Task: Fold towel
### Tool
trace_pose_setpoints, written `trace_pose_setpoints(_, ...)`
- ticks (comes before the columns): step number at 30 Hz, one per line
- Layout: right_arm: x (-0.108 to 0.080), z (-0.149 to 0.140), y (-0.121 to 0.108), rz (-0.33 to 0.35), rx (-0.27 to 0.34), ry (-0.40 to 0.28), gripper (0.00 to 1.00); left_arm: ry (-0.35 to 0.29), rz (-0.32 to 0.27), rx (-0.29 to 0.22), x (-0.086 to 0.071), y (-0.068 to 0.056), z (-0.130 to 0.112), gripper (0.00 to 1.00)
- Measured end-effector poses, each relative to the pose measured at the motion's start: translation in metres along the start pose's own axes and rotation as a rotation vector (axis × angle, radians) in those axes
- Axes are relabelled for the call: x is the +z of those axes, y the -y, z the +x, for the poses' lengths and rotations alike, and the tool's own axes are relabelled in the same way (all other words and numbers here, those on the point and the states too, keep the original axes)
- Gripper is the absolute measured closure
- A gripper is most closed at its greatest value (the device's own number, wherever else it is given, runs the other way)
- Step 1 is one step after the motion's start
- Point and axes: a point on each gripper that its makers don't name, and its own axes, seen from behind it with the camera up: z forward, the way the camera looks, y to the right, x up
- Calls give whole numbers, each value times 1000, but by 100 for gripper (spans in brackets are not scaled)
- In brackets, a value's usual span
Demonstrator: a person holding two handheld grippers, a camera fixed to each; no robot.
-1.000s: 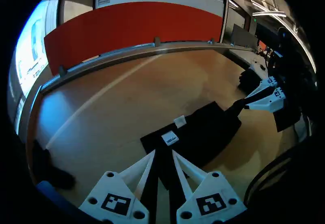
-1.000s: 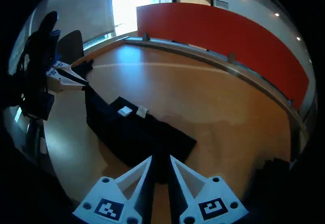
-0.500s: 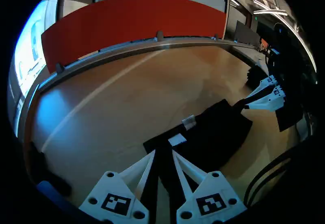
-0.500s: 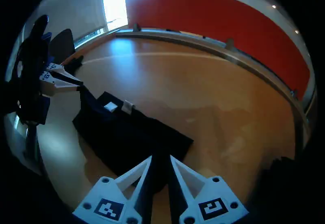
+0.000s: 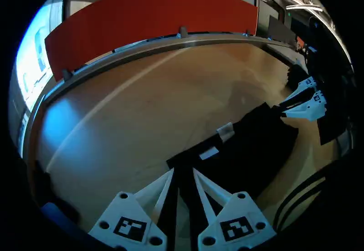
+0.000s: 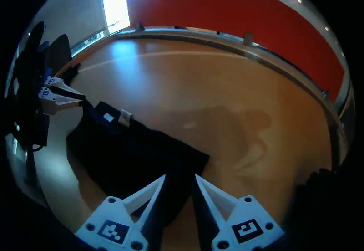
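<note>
Wood-toned counter (image 5: 136,114) carries the work; a red partition (image 5: 150,23) lines its far edge, well apart from the fold path and unlikely to obstruct. On the counter the black towel (image 5: 255,151) stretches between both tools. Expect soft, light, limp cloth that sags unless taken at the corners. Two white tags (image 5: 226,131) sit near its held edge. Jaws of the left gripper (image 5: 183,173) and right gripper (image 6: 179,180) are pressed together, each pinching a towel corner.
</note>
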Motion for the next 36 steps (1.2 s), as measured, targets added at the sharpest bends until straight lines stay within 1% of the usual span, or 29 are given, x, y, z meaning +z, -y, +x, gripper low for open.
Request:
trace_pose_setpoints(2, 1, 1, -4, -20, 3, -4, 50, -3, 13, -2, 2, 3, 0, 83)
trace_pose_setpoints(4, 1, 3, -8, -35, 3, -12, 37, -8, 25, -6, 1, 6, 1, 75)
trace_pose_setpoints(6, 0, 4, -11, -46, 1, -22, 29, -15, 36, -9, 0, 10, 3, 71)
trace_pose_setpoints(8, -2, 5, -12, -48, -2, -26, 22, -17, 45, -12, -2, 13, 5, 58)
trace_pose_setpoints(9, -3, 5, -13, -49, -2, -28, 18, -17, 49, -13, -3, 15, 5, 53)
trace_pose_setpoints(10, -4, 5, -14, -51, -2, -30, 12, -17, 52, -14, -4, 16, 5, 49)
trace_pose_setpoints(12, -5, 5, -16, -56, -2, -33, 3, -16, 57, -16, -6, 19, 5, 37)
trace_pose_setpoints(13, -6, 5, -17, -60, -2, -35, 1, -18, 59, -17, -7, 20, 4, 37)
trace_pose_setpoints(14, -7, 5, -18, -63, -2, -37, 0, -19, 61, -19, -8, 21, 4, 37)
trace_pose_setpoints(18, -12, 4, -19, -66, -6, -46, 0, -26, 68, -28, -15, 23, 3, 26)
trace_pose_setpoints(20, -15, 3, -18, -63, -9, -48, 0, -28, 68, -34, -19, 22, 2, 23)
trace_pose_setpoints(27, -26, -4, -13, -58, -7, -54, 0, -33, 77, -61, -32, 20, -7, 23)
trace_pose_setpoints(36, -47, -21, -5, -58, -2, -59, 0, -36, 91, -94, -57, 14, -24, 22)
